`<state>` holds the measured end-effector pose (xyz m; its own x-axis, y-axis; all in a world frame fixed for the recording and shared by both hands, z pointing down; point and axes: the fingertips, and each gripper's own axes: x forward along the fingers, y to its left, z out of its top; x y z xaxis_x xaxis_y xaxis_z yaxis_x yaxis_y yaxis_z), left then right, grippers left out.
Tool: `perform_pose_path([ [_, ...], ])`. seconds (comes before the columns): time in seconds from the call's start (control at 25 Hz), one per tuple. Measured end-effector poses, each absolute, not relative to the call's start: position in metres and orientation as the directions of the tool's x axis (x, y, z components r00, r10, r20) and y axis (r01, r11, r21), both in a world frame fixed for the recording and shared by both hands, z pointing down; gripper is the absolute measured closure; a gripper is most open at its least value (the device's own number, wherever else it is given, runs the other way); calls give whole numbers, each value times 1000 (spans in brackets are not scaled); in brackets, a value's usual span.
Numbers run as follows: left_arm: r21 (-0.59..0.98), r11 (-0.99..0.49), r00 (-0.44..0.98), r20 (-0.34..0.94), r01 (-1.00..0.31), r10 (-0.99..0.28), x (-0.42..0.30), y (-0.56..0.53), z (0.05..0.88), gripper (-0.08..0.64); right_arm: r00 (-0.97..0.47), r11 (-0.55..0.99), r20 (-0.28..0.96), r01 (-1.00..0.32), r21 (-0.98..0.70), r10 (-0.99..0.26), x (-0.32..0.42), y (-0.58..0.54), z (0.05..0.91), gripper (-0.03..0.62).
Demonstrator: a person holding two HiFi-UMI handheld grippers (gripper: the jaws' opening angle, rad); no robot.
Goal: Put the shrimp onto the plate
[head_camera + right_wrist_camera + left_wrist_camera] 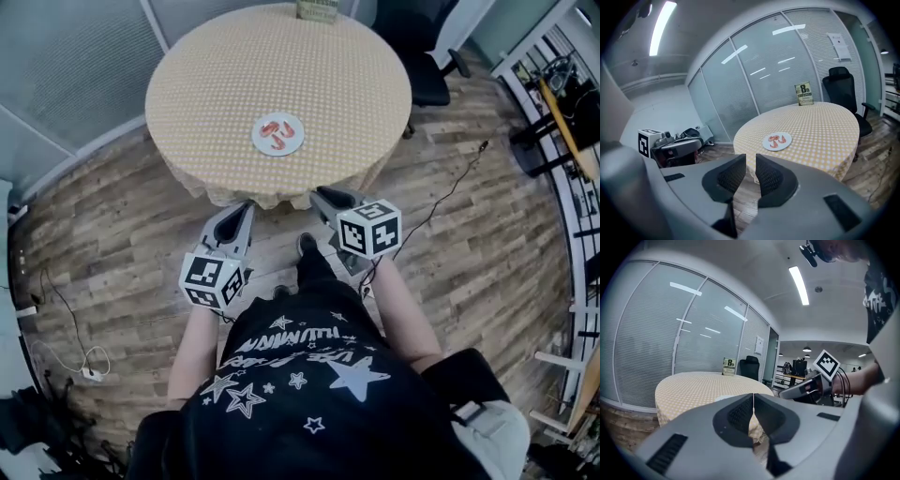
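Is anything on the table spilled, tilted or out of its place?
Nothing stands out. The shrimp lie on the white plate, which sits flat on the checkered tablecloth, and the sign card stands upright at the far edge. No spill or damage shows.

In the head view the card [317, 9] at the desk's [216, 75] far edge is cut off by the picture's top. The shrimp [275, 132] on the plate [292, 148] are too small to count there. In the left gripper view the left claw [753, 395] hides nearly all of the plate, leaving only a pale sliver, and the shrimp cannot be seen. The card's smaller print is too small to read in either gripper view.
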<state>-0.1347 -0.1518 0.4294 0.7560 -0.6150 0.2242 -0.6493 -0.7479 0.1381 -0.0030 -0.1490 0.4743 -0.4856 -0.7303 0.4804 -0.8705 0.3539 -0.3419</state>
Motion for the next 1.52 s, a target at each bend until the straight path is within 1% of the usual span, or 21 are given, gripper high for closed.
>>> perform_pose_path([
  [0.28, 154, -760, 773, 210, -631, -599, -141, -133, 424, 549, -413, 286, 453, -902, -324, -790, 3, -118, 461, 520],
  [0.44, 155, -751, 765, 208, -641, -610, -144, -129, 420, 549, -370, 255, 412, -916, -309, -832, 15, -112, 446, 543],
  [0.56, 159, -741, 757, 202, -652, -622, -141, -127, 418, 549, -366, 260, 412, -921, -290, -834, 23, -111, 442, 551],
  [0.88, 146, -721, 734, 203, -677, -648, -117, -97, 409, 549, -433, 344, 407, -898, -274, -805, 33, -82, 440, 560],
  [1.28, 114, -706, 711, 215, -699, -670, -70, -43, 400, 549, -491, 407, 398, -869, -281, -775, 78, -27, 435, 563],
  [1.52, 91, -695, 693, 238, -714, -681, -54, -18, 401, 549, -549, 475, 378, -836, -275, -746, 76, -12, 431, 565],
])
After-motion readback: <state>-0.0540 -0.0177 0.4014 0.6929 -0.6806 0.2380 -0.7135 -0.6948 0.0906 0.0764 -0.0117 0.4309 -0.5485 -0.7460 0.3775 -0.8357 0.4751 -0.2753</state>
